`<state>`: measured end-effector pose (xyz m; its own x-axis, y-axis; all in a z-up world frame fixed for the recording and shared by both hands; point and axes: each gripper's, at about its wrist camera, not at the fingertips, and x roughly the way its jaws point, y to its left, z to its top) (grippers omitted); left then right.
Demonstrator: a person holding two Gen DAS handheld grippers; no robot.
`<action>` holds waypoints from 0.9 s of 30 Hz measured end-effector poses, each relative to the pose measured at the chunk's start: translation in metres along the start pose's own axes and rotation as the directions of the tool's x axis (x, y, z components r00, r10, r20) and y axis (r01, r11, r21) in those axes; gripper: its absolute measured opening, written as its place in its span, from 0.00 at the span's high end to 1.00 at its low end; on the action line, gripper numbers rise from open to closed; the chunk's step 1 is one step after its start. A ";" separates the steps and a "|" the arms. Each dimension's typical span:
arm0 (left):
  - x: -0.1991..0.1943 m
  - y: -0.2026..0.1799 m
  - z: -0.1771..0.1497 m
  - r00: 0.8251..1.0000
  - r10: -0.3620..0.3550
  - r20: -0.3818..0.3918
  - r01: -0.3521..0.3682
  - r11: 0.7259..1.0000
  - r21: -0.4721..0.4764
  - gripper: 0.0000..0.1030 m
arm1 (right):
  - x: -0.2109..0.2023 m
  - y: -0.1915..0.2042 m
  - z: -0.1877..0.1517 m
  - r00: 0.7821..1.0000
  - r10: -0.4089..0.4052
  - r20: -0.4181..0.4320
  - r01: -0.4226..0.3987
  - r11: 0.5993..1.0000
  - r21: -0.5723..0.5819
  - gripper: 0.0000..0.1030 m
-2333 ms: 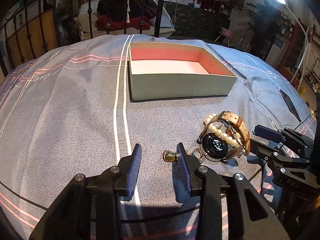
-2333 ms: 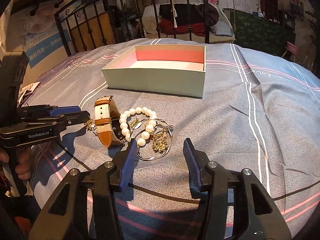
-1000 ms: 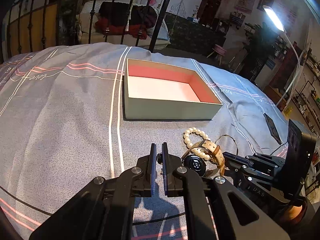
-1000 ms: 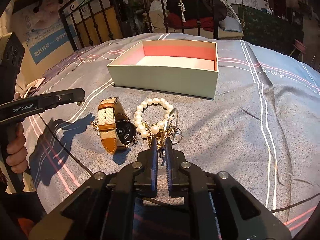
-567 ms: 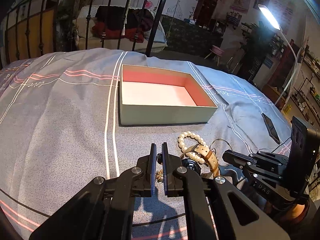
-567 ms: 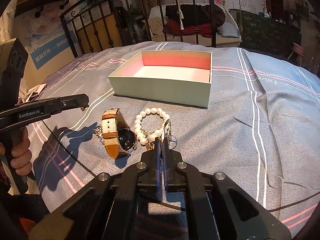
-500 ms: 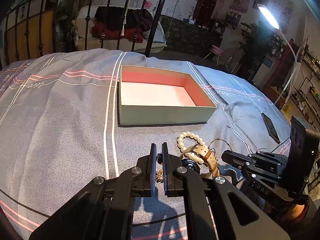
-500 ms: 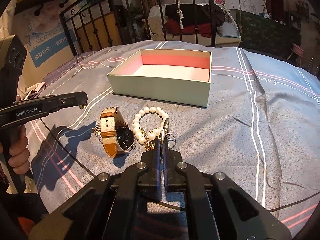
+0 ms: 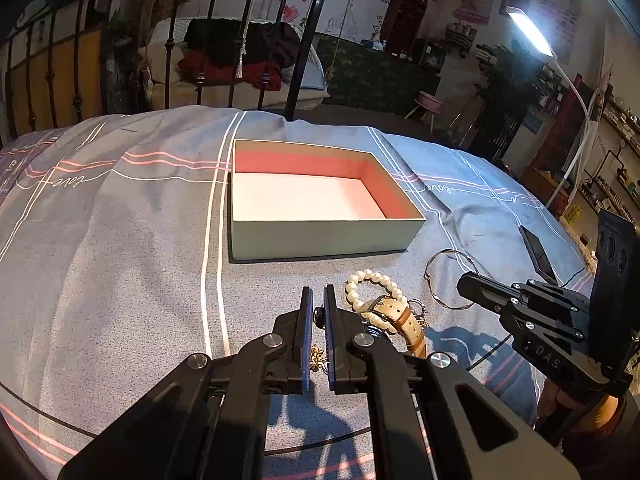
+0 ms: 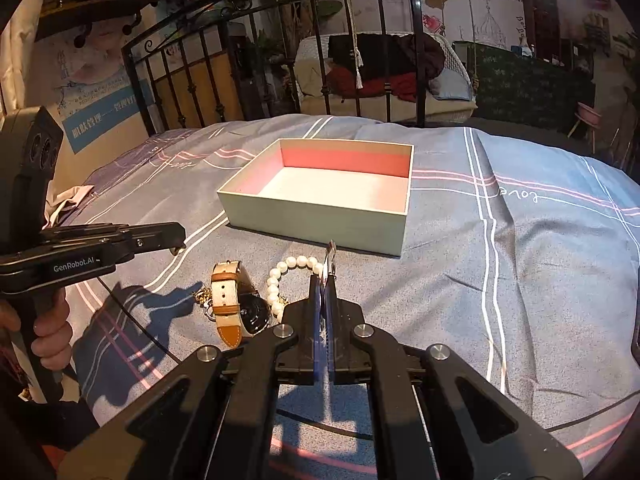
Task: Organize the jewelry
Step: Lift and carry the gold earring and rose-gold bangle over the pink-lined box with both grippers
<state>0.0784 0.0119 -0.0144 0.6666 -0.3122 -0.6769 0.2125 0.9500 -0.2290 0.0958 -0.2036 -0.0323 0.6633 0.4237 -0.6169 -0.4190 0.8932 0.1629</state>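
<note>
An open pale green box with a pink lining (image 9: 320, 236) (image 10: 320, 220) stands on the bed. In front of it lie a pearl bracelet (image 9: 370, 280) (image 10: 280, 272) and a watch with a tan strap (image 9: 404, 320) (image 10: 228, 300). My left gripper (image 9: 315, 300) is shut on a small gold piece with a dangling chain (image 9: 318, 354), held above the bedspread. My right gripper (image 10: 325, 280) is shut on a thin silver bangle (image 10: 330, 254) (image 9: 448, 276), lifted edge-on toward the box.
A grey-blue striped bedspread (image 9: 120, 260) covers the bed. A black iron headboard (image 10: 280, 60) stands behind the box. A dark phone (image 9: 536, 248) lies at the right. A lamp (image 9: 528, 32) shines from the upper right.
Both grippers closed on their pieces about a second ago and have since lifted them off the pile. The bangle has come away from the pearls and watch.
</note>
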 end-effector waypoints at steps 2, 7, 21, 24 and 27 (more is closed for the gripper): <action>-0.001 -0.001 0.003 1.000 0.000 0.007 0.000 1.000 0.004 0.95 | -0.004 -0.001 0.004 1.000 0.000 0.015 0.000 1.000 0.000 0.97; 0.000 -0.007 0.015 0.999 -0.012 0.034 0.011 1.000 0.026 0.95 | -0.005 -0.003 0.015 0.999 0.003 0.034 -0.003 1.000 -0.008 0.97; 0.033 -0.011 0.088 0.997 -0.019 0.077 0.016 0.999 0.040 0.95 | 0.031 -0.010 0.086 0.997 0.041 0.071 -0.039 0.999 -0.037 0.97; 0.050 -0.009 0.104 0.998 -0.011 0.059 0.009 0.999 0.038 0.95 | 0.051 -0.016 0.102 0.998 0.044 0.043 -0.043 0.999 -0.022 0.97; 0.071 -0.005 0.117 1.000 0.010 0.027 -0.011 1.000 0.029 0.95 | 0.073 -0.021 0.112 1.000 0.023 0.013 -0.023 0.999 -0.025 0.97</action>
<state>0.2076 -0.0142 0.0205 0.6878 -0.3019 -0.6601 0.2254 0.9533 -0.2011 0.2225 -0.1742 0.0053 0.6614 0.4463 -0.6028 -0.4498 0.8792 0.1574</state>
